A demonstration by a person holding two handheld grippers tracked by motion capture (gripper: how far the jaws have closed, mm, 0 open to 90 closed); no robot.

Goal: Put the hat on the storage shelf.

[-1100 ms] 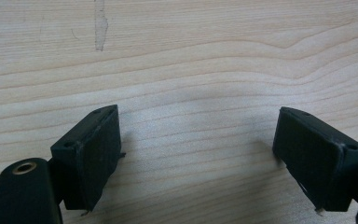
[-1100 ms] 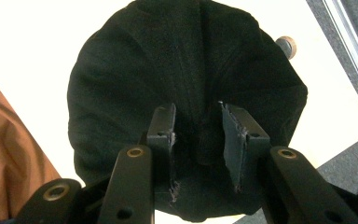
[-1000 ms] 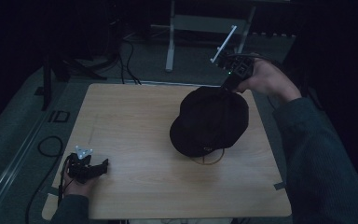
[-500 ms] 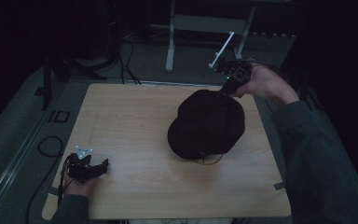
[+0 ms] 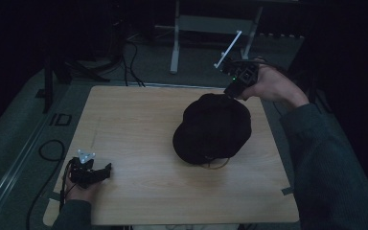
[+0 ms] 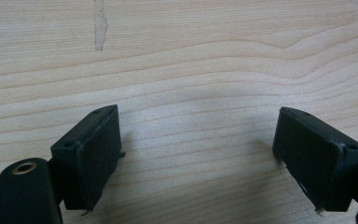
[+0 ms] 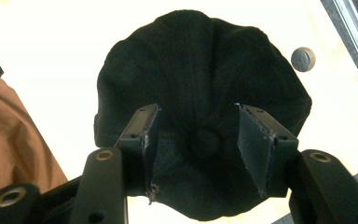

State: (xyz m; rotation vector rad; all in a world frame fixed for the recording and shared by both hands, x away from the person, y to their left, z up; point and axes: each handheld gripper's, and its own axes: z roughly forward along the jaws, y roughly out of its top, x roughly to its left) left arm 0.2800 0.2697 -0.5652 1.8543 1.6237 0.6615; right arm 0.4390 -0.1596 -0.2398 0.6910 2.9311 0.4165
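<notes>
1. Black cap (image 5: 213,128) lies flat right of centre on the wooden table (image 5: 139,124).
2. Left gripper (image 5: 92,173), well left of the cap at the table's near corner, rests with jaws spread wide, empty.
3. Right gripper (image 5: 231,91), at the cap's far edge, has just been opening; its jaws straddle the crown button without pressing.

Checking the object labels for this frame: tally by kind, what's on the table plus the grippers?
Black cap: 1
Handheld grippers: 2, the left gripper open over bare table, and the right gripper, jaws just opening, apart above the cap
Small round dark thing beside the cap, too small to identify: 1
Total: 4
</notes>
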